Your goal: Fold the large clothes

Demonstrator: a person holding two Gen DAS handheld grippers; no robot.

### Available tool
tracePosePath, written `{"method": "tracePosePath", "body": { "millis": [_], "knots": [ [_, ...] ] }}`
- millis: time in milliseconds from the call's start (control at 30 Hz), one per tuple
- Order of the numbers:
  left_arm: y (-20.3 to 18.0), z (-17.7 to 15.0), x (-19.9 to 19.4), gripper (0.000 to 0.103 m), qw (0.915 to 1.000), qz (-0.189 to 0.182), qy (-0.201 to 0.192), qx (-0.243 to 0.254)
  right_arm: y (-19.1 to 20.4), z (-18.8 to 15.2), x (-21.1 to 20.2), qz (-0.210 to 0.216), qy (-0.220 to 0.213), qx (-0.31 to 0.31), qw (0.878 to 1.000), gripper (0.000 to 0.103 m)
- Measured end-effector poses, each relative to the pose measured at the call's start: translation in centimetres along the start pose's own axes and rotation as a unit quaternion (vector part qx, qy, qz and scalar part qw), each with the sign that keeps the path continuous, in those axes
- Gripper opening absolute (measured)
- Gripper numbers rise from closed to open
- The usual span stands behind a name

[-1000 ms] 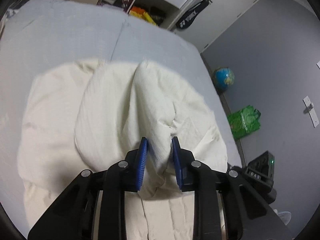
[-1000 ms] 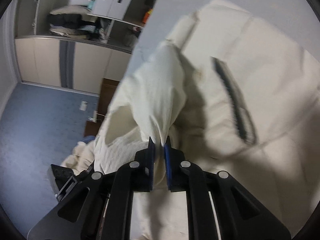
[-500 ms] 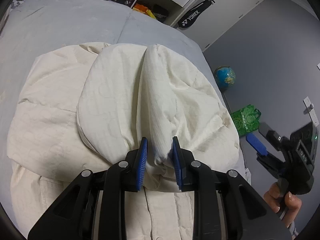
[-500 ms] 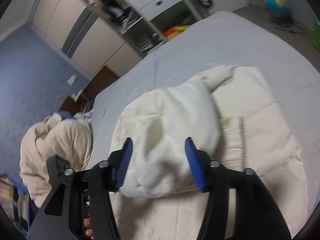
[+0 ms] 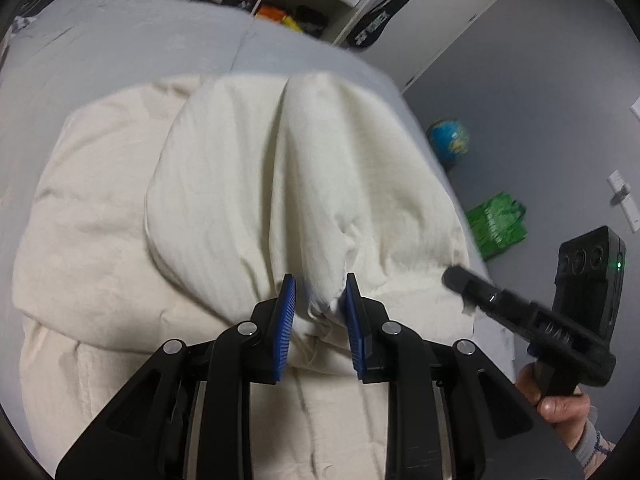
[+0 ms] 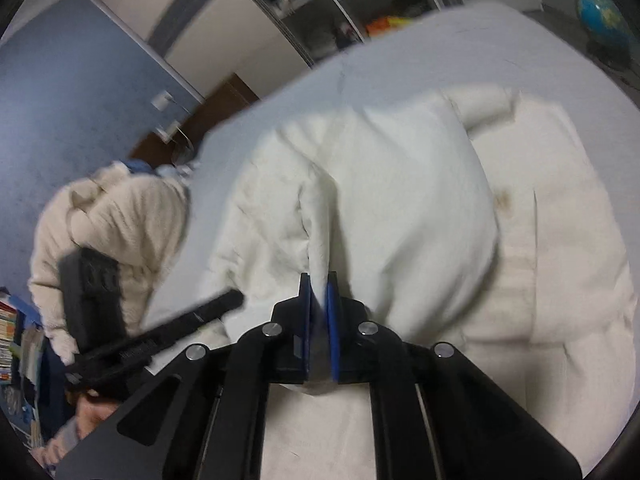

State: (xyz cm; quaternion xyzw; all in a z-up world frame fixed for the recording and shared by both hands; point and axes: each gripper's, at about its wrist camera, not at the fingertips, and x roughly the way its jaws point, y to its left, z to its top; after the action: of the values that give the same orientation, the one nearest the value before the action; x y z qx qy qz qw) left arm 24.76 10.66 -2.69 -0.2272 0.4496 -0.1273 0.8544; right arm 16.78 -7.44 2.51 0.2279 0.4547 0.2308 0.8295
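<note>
Your left gripper has its blue jaws partly closed on a bunched fold of the cream padded jacket; the cloth fills the gap between the pads and bulges out just ahead of them. The jacket lies spread over the grey bed, with one puffy section doubled over the flatter layer beneath, and a crease runs away from your jaws up the middle of that raised part.

Your right gripper has its jaws drawn almost together, and a thin ridge of the same jacket stands pinched between the blue pads. From the left wrist view that gripper shows at the jacket's near right edge, close beside your left one, with your hand wrapped round its handle. From the right wrist view the left gripper appears blurred at the lower left, reaching toward the jacket's near edge.

A second cream garment, knitted in look, sits heaped at the far left corner of the bed. On the floor beside the bed stand a blue globe and a green bag. Open shelving with clothes lines the wall beyond the bed.
</note>
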Motion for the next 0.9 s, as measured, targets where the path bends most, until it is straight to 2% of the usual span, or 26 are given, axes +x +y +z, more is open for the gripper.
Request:
{"method": "tracePosePath", "body": {
  "millis": [100, 500, 667, 733, 800, 867, 900],
  "knots": [
    [0.9, -1.2, 1.4, 0.024, 0.9999, 0.009, 0.012, -0.006, -1.3, -1.1, 1.7, -0.02, 0.018, 0.0, 1.0, 0.006],
    [1.0, -2.5, 4.5, 0.025, 0.9985, 0.048, 0.006, 0.027, -3.3, -3.1, 4.8, -0.044, 0.003, -0.016, 0.999, 0.004],
    [0.3, -2.3, 4.8, 0.025, 0.9981, 0.054, 0.003, 0.03, -3.2, -3.1, 4.8, -0.045, 0.004, -0.02, 0.999, 0.004],
    [0.0, -2.7, 4.5, 0.025, 0.9984, 0.049, 0.0, 0.03, -3.0, -2.9, 4.4, -0.037, 0.006, -0.021, 0.999, 0.008],
    [-0.2, -2.8, 3.9, 0.03, 0.9989, 0.038, -0.002, 0.027, -2.3, -2.6, 4.0, -0.026, 0.006, -0.022, 0.999, 0.008],
    [0.0, -2.9, 3.1, 0.05, 0.999, 0.035, 0.001, 0.026, -2.0, -2.4, 3.1, -0.016, 0.004, -0.026, 1.0, 0.011],
    [0.0, -2.9, 2.7, 0.055, 0.999, 0.036, 0.001, 0.027, -1.8, -2.4, 2.5, -0.015, 0.002, -0.03, 0.999, 0.018]
  ]
}}
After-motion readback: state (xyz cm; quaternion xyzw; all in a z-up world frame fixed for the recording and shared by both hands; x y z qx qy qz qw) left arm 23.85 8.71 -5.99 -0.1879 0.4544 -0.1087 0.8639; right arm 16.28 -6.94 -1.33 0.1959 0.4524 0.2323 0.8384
